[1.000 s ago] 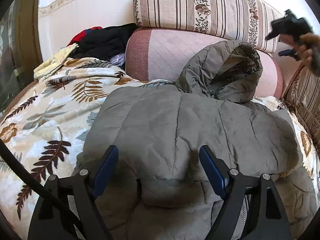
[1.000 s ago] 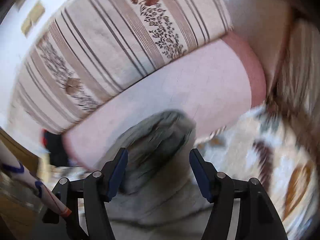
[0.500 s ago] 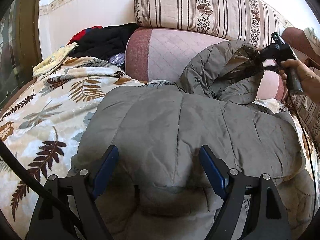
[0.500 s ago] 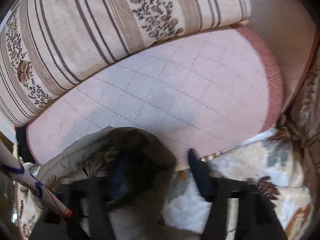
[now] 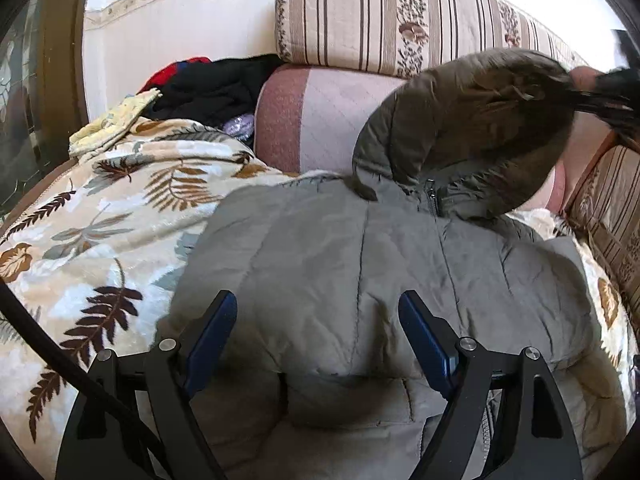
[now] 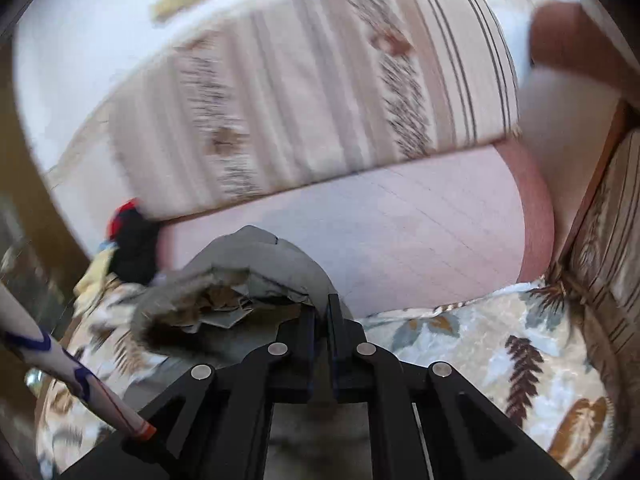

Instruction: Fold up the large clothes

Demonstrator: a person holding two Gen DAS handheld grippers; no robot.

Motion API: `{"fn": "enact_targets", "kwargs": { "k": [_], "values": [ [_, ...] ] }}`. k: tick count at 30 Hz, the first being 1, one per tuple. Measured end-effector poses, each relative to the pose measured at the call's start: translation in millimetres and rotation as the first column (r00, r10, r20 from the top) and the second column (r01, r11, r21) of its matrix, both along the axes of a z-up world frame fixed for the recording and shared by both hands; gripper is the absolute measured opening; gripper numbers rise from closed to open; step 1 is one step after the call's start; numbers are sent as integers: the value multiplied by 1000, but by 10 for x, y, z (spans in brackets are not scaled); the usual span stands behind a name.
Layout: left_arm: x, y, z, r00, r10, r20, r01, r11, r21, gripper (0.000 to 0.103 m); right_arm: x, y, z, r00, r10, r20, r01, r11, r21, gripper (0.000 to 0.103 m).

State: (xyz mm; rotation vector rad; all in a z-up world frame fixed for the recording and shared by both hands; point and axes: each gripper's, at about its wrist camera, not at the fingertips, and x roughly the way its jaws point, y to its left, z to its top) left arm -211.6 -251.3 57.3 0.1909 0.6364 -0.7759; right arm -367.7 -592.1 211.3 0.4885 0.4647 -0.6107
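A grey padded jacket (image 5: 380, 264) lies spread over a leaf-print blanket (image 5: 100, 232). Its hood (image 5: 480, 120) is pulled up and to the right, its rim pinched by my right gripper (image 5: 576, 98), which a hand holds at the right edge of the left wrist view. In the right wrist view my right gripper (image 6: 320, 304) is shut on the hood's rim (image 6: 256, 276), with the lining showing beside it. My left gripper (image 5: 318, 312) hangs open just above the jacket's lower back, nothing between its blue pads.
A pink quilted cushion (image 5: 320, 120) and a striped floral cushion (image 5: 380, 12) stand behind the jacket. Dark and red clothes (image 5: 208, 88) are piled at the back left. A striped sofa arm (image 5: 612, 208) borders the right side.
My right gripper came down onto the hood, closed on its rim and lifted it up and to the right. The left gripper stayed put and open.
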Motion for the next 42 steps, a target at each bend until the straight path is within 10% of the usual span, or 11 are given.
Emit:
{"fn": "enact_targets", "kwargs": {
  "k": [7,16,23,30,34,42],
  "values": [
    [138,230,338,999,32,9,-31,993,-115,82,-616,1387,-335,991,126,-45,-128,991,-45,5],
    [-109,-156,249,993,-118,-25,114,985,-132,82,-548,1878,-1980,946,131,-298,-118,991,63,0],
    [-105,-739,-237,985,-152,-79,160,979,122,83,-632,1844,-2054,945,122,-303,-97,991,97,1],
    [-163,-719,-276,985,-160,-59,166,978,127,85,-826,1768,-1241,984,87,-153,-94,995,-37,3],
    [-177,-706,-280,985,-164,-48,168,977,130,85,-432,1545,-989,991,102,-87,-108,992,-63,40],
    [-155,-583,-73,984,-176,-16,177,982,67,85,66,1276,-1967,958,155,-241,-134,986,102,47]
  ]
}}
